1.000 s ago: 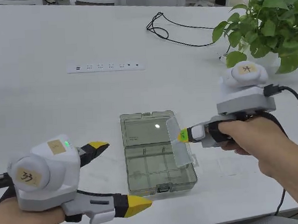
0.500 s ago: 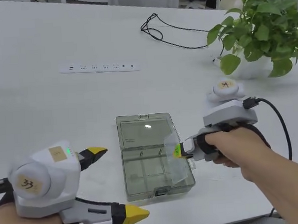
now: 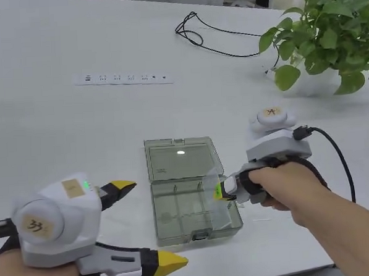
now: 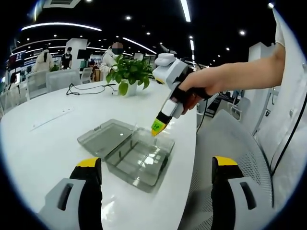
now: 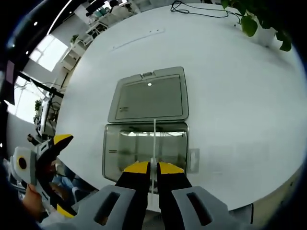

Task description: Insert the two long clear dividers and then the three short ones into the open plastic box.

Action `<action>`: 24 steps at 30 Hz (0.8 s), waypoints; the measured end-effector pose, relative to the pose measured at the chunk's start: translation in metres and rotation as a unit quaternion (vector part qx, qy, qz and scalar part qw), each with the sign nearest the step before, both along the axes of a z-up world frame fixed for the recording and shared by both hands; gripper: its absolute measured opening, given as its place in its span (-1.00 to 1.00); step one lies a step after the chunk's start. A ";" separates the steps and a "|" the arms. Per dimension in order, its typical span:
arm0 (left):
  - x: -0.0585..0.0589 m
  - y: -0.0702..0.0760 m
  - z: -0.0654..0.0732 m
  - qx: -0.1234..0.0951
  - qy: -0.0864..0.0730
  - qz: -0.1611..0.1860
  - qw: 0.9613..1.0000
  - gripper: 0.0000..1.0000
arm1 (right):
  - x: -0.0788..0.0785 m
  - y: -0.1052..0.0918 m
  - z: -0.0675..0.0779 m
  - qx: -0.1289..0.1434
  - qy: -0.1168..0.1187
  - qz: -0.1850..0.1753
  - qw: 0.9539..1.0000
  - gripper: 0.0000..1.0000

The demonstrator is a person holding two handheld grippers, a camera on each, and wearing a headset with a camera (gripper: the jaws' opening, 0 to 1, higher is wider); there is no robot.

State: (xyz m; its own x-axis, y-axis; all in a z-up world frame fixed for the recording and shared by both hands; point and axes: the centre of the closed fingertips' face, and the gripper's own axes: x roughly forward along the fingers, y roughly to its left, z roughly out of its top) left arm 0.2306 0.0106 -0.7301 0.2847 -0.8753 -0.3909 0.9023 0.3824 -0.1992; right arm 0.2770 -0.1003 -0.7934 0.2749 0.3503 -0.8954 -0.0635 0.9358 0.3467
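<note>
The right gripper (image 3: 221,190) is at the centre right of the head view, in a person's hand. Its jaws are pressed together, with only a thin gap, on the edge of a clear divider (image 3: 219,209). In the right gripper view the two yellow tips meet at the bottom centre, and the divider (image 5: 154,139) rises from them as a thin line seen edge-on. It runs over the open tray of the plastic box (image 5: 111,154), a little right of the tray's middle. Whether its lower edge touches the tray floor, I cannot tell.

The box (image 3: 183,236) stands on the white table (image 3: 60,132) in the lower centre of the head view. Its lid lies flat and open on the far side.

The left gripper (image 3: 146,225) is at the lower left of the head view, apart from the box. Its jaws are spread wide and hold nothing; in the left gripper view they stand at the two bottom corners.

A power strip (image 3: 124,78) lies at the upper left, a black cable (image 3: 216,40) at the top, and a plant (image 3: 327,31) at the upper right.
</note>
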 end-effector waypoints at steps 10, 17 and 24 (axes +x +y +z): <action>0.000 0.000 -0.002 -0.003 0.004 0.000 1.000 0.94 | 0.000 0.000 -0.005 -0.007 0.001 0.005 1.000 -0.87; 0.001 0.000 -0.002 -0.002 0.004 0.000 1.000 0.94 | 0.002 0.000 -0.006 -0.009 0.001 0.007 1.000 -0.87; 0.001 0.000 -0.003 -0.004 0.005 0.002 1.000 0.93 | 0.003 0.003 -0.006 -0.020 -0.002 0.022 1.000 -0.86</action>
